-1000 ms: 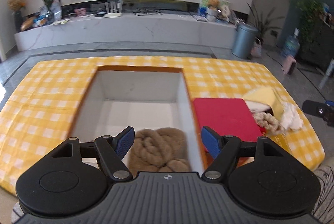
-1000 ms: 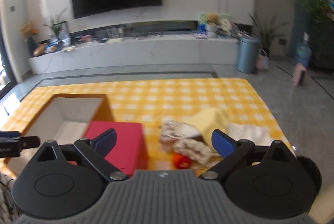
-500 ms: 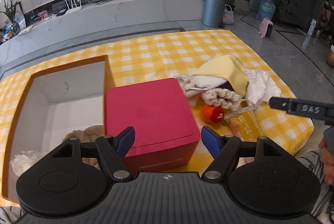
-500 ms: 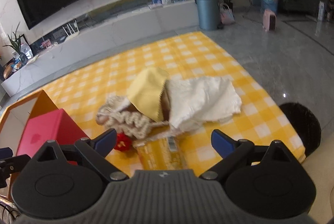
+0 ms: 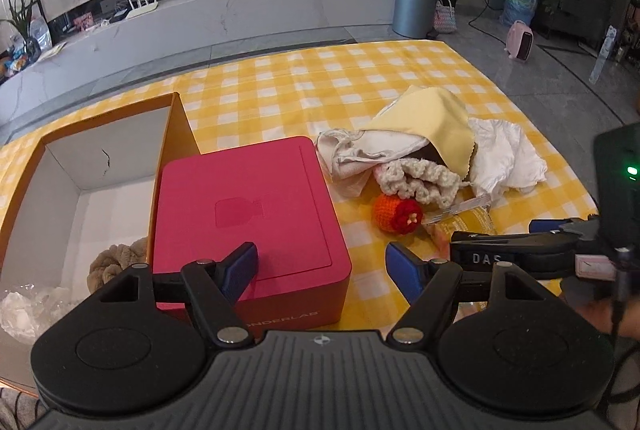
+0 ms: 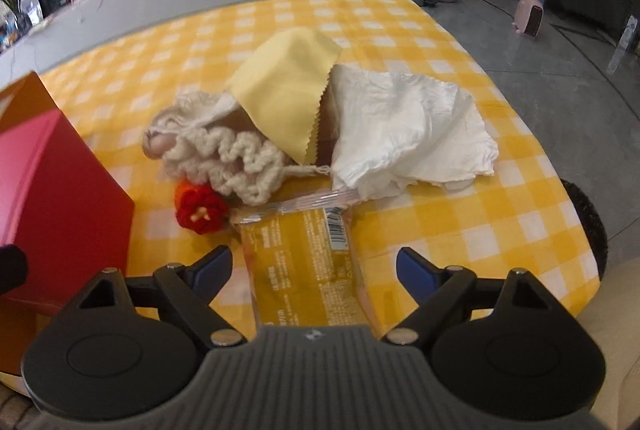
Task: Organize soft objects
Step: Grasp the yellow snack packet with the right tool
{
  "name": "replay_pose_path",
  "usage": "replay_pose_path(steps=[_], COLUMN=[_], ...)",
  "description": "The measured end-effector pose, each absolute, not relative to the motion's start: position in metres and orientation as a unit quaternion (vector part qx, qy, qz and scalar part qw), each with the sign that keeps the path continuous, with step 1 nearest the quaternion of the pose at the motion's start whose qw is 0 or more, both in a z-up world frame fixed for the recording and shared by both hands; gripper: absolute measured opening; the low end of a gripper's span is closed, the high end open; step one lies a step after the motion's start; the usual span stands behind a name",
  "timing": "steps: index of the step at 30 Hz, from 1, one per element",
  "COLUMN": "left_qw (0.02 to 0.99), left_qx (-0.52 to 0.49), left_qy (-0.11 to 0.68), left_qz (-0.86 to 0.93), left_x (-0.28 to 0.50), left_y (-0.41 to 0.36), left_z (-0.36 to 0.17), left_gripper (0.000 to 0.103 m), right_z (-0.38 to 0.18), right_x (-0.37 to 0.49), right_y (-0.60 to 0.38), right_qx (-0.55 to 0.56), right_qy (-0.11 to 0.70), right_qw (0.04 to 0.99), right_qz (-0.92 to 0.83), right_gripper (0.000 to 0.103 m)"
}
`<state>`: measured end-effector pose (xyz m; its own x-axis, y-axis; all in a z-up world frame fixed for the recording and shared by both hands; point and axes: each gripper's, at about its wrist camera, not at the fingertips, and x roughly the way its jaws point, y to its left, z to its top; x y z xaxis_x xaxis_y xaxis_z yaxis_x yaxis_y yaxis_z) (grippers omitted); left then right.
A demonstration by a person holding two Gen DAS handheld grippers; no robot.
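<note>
A pile of soft things lies on the yellow checked cloth: a yellow cloth [image 6: 286, 89], a white cloth [image 6: 404, 133], a cream knitted piece [image 6: 228, 161], an orange-red crocheted toy [image 6: 200, 207] and a yellow snack packet [image 6: 304, 266]. My right gripper [image 6: 310, 268] is open, low over the packet, its jaws either side of it. My left gripper [image 5: 322, 268] is open and empty above the red box [image 5: 248, 213]. The open cardboard box [image 5: 52, 197] holds a brown plush [image 5: 116, 262] and a white plastic bag [image 5: 24, 310].
The red box stands between the cardboard box and the pile. The right gripper [image 5: 520, 244] shows at the right of the left wrist view. The table edge [image 6: 576, 230] runs close on the right. A TV bench and a bin stand behind.
My left gripper swung right from over the cardboard box to over the red box. My right gripper moved right and down, closing in on the packet and pile.
</note>
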<state>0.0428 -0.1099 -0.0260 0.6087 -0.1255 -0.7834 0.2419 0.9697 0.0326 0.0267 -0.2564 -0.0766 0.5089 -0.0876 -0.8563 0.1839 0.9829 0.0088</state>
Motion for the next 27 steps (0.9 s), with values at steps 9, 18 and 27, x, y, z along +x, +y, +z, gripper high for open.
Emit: replay_pose_path(steps=[9,18,27], left_qw=[0.901,0.903,0.902], left_qx=[0.057,0.067,0.072], left_qy=[0.418,0.411,0.418], left_qz=[-0.106,-0.104,-0.086], left_x=[0.035,0.029,0.032], left_y=[-0.102,-0.099,-0.089], left_z=[-0.015,-0.01,-0.006], left_gripper=[0.086,0.086,0.086], right_z=[-0.096,-0.107,-0.105], right_x=[0.041,0.049,0.045], right_y=[-0.265,-0.249,-0.249], right_qx=[0.065,0.028,0.046], right_qy=[0.522,0.542,0.536], right_qw=[0.844,0.835,0.839], right_qz=[-0.101,-0.085,-0.076], right_gripper=[0.091,0.083,0.058])
